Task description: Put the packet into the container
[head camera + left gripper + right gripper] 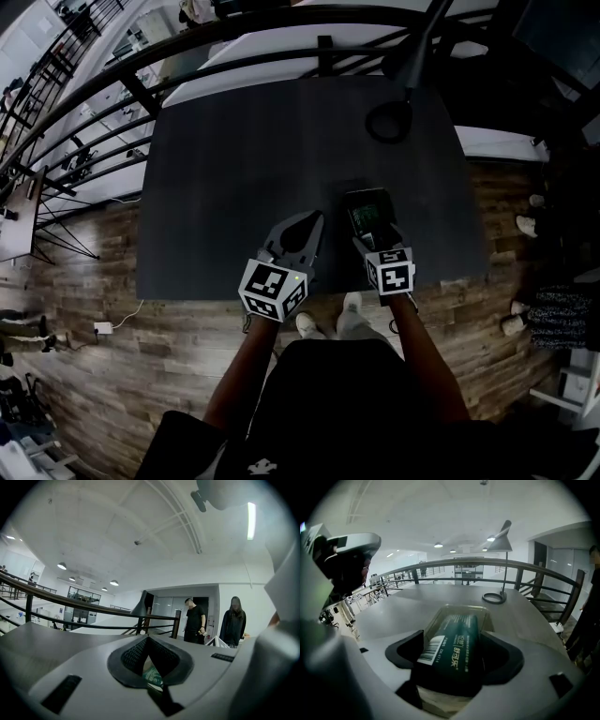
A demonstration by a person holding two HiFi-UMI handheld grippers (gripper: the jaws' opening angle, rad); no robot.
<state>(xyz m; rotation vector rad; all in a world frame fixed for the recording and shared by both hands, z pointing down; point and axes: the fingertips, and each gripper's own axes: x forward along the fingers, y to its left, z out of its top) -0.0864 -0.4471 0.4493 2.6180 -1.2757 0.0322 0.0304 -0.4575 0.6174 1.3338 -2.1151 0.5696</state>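
Note:
A dark green packet (452, 641) with a white barcode label lies between the jaws of my right gripper (452, 638), and both pads touch its sides. Its far end rests inside a clear rectangular container (461, 607) on the dark table (234, 169). In the head view the right gripper (372, 239) sits at the table's near edge, right behind the container (367, 197). My left gripper (316, 218) hovers just left of it, tilted upward, with its fingertips meeting. In the left gripper view its jaws (146, 638) point at the ceiling with nothing between them.
A desk lamp (504, 531) with a ring base (389, 120) stands at the table's far right. A curved black railing (141, 66) runs behind the table. Two people (193, 620) stand beyond the railing. The person's shoes (328, 323) are on the wooden floor below the near edge.

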